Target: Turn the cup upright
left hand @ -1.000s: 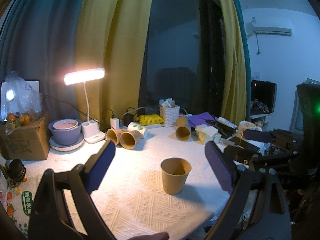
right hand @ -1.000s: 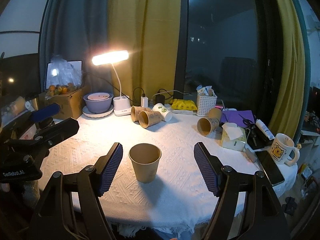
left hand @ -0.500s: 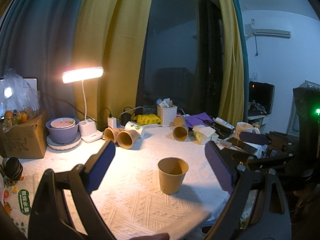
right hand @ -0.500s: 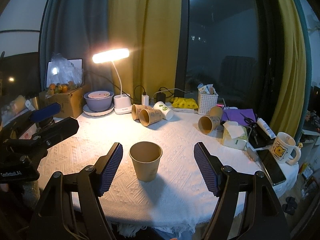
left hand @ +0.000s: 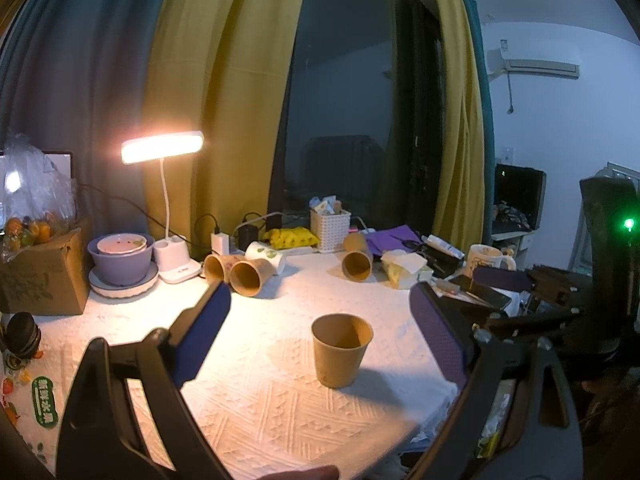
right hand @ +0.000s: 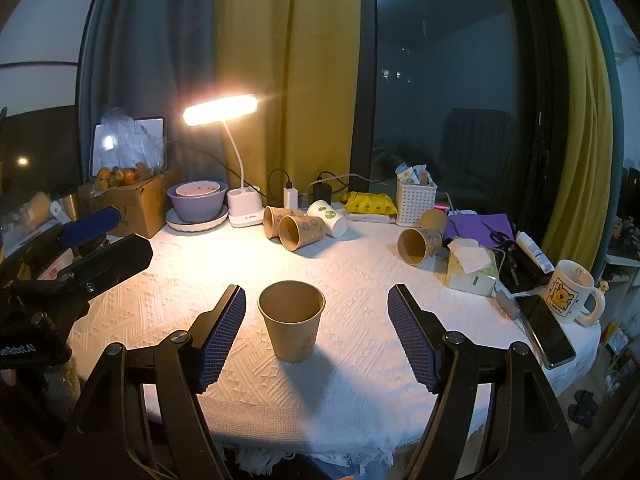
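A brown paper cup (left hand: 341, 350) stands upright, mouth up, on the white tablecloth; it also shows in the right wrist view (right hand: 292, 321). My left gripper (left hand: 320, 332) is open and empty, with the cup beyond and between its blue pads, not touching. My right gripper (right hand: 316, 334) is open and empty, drawn back from the cup, which stands nearer its left pad. The left gripper shows at the left edge of the right wrist view (right hand: 88, 240); the right gripper shows at the right of the left wrist view (left hand: 504, 280).
Several paper cups lie on their sides at the back (right hand: 300, 230), with another at the right (right hand: 416, 244). A lit desk lamp (right hand: 220, 110), purple bowl (right hand: 198, 200), cardboard box (right hand: 136, 200), white basket (right hand: 416, 200), tissue pack (right hand: 470, 266), mug (right hand: 570, 296) and phone (right hand: 546, 328) ring the table.
Both grippers have drifted back slightly; the cup stays upright and still, and both stay open.
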